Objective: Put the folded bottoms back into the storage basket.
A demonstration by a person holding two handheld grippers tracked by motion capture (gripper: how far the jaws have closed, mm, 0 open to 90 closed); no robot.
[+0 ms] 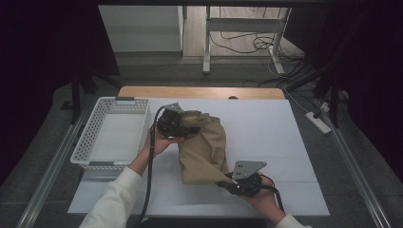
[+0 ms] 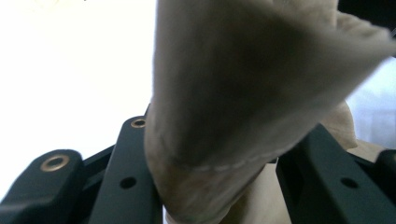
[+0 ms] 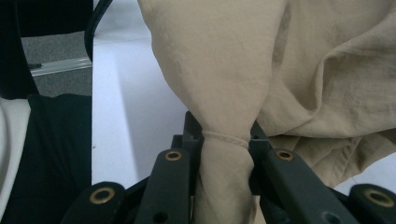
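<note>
Two claws, one garment, both of them mine.

Item, nearest me: my right gripper (image 1: 227, 182), at the front of the white table (image 1: 285, 137), jaws clenched on a bunched hem of the tan cloth (image 1: 203, 147). In the right gripper view the fabric (image 3: 224, 154) was pinched into a tight neck between the black jaws, a stitched seam showing just above them.

Item, farther off: my left gripper (image 1: 183, 127), toward the table's back left, likewise clamped on the same cloth. In the left gripper view a thick fold (image 2: 224, 140) filled the gap between the jaws, seam line visible.

Item, between the two: the cloth itself, slung from one grip to the other, its middle lying crumpled on the table near the centre.

Item, beyond and to the left: a white perforated basket (image 1: 95, 137), just beside the left gripper, nothing in it that I could see.

Progress, as I judged it: both corners were secured and the cloth partly gathered. Spreading, folding or moving it to the basket was left; which one I could not tell.
</note>
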